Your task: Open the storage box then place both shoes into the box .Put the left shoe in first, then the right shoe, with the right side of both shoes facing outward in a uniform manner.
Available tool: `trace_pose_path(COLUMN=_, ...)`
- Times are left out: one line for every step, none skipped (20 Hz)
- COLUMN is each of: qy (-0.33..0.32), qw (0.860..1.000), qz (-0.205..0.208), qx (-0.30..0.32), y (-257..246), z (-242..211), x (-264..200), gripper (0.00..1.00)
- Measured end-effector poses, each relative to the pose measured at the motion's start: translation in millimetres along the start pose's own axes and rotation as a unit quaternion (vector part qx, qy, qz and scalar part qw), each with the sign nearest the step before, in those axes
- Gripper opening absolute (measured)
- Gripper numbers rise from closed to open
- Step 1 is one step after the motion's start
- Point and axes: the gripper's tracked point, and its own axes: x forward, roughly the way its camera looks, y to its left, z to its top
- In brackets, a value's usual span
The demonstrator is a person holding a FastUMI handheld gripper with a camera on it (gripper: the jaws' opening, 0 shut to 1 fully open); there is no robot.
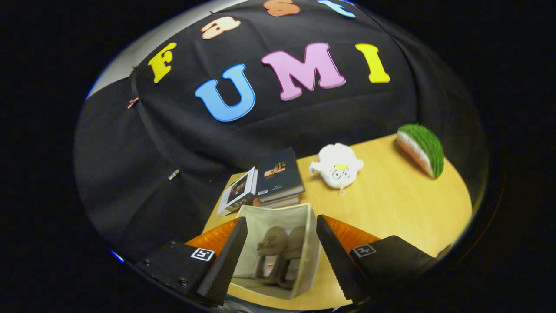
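1. In the gripper view, take the storage box [278, 248] as your landmark: it sits open on the wooden table [404, 204], directly ahead of and between your gripper [278, 261] fingers, with its opening tilted toward you.

2. Your fingers are spread wide apart and hold nothing; one flanks each side wall of the box without touching it (that I can make out). I judge this to be the stance of a gripper with nothing left to carry, hanging clear of the box.

3. Inside the box, both shoes [281, 254] stand side by side, close together, heels down on the floor of the box. They look brown and match in orientation, which fits the task's call for a uniform facing, though which shoe is left and which is right I cannot tell from here.

4. Judging by that, the placing looks done: box open, two shoes in.

5. Just behind the box lies a stack of books [278, 178] with a lighter book [236, 191] leaning beside it. Behind the box and to its right rests a white plush toy [338, 167], and farther out that way a watermelon-slice toy [422, 150] (none of these belong to your task, so give them room).
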Motion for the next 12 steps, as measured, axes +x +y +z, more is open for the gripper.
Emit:
trace_pose_path(qy=-0.020, qw=0.999, qz=-0.012, qx=-0.029, y=-13.3, z=10.0, x=-9.8, gripper=0.98)
trace_pose_path(qy=-0.043, qw=0.997, qz=-0.017, qx=-0.055, y=-20.8, z=21.4, x=-18.5, gripper=0.98)
trace_pose_path(qy=-0.070, qw=0.994, qz=-0.020, qx=-0.082, y=-28.9, z=35.2, x=-28.5, gripper=0.98)
trace_pose_path(qy=-0.095, qw=0.989, qz=-0.029, qx=-0.110, y=-41.3, z=48.9, x=-41.1, gripper=0.98)
trace_pose_path(qy=-0.121, qw=0.983, qz=-0.037, qx=-0.135, y=-51.3, z=62.7, x=-54.6, gripper=0.98)
trace_pose_path(qy=-0.143, qw=0.977, qz=-0.046, qx=-0.153, y=-59.3, z=74.8, x=-66.6, gripper=0.98)
trace_pose_path(qy=-0.162, qw=0.972, qz=-0.053, qx=-0.161, y=-66.6, z=86.5, x=-78.0, gripper=0.98)
trace_pose_path(qy=-0.178, qw=0.969, qz=-0.057, qx=-0.161, y=-72.1, z=97.3, x=-90.7, gripper=0.98)
trace_pose_path(qy=-0.192, qw=0.967, qz=-0.055, qx=-0.157, y=-75.1, z=106.8, x=-102.4, gripper=0.97)
trace_pose_path(qy=-0.203, qw=0.966, qz=-0.055, qx=-0.149, y=-81.1, z=115.8, x=-114.5, gripper=0.97)
trace_pose_path(qy=-0.213, qw=0.965, qz=-0.051, qx=-0.143, y=-86.5, z=121.3, x=-123.6, gripper=0.97)
trace_pose_path(qy=-0.220, qw=0.965, qz=-0.049, qx=-0.135, y=-92.2, z=126.1, x=-131.0, gripper=0.97)
